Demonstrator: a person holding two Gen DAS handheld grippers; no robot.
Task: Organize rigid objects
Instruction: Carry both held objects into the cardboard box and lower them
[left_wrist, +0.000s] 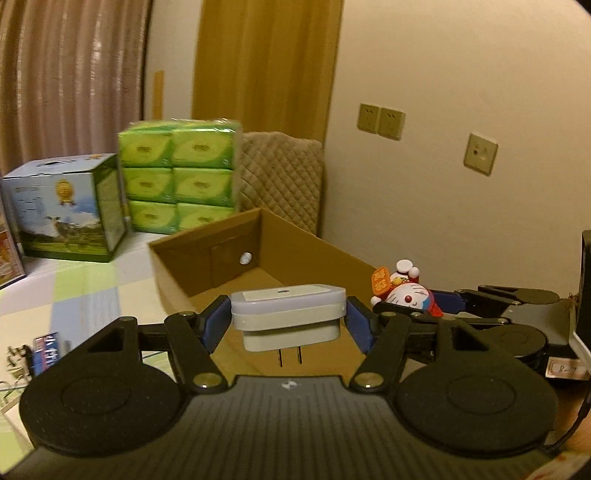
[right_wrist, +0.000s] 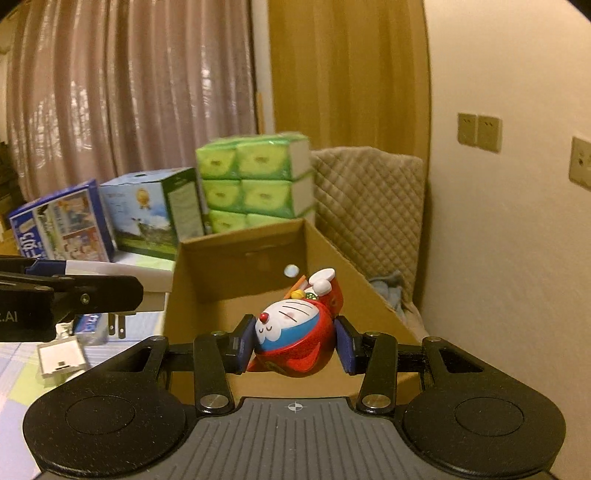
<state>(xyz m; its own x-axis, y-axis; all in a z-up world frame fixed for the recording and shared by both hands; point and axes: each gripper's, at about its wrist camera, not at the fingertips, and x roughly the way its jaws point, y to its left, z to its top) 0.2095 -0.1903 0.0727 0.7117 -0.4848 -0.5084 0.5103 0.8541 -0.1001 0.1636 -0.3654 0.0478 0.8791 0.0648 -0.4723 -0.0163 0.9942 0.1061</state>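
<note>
The left claw pinches a white rectangular plastic wall plug, prongs down, above the near edge of the open brown cardboard box. Just beside it, the right claw pinches a red-and-blue cartoon cat figurine over the same box.

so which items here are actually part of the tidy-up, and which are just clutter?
In play:
- white plug adapter, clamped in left gripper
- cartoon cat figurine, clamped in right gripper
- open cardboard box, seemingly the drop target

Lying about:
- green tissue packs
- printed cartons
- quilted cushion
- small white box
</note>
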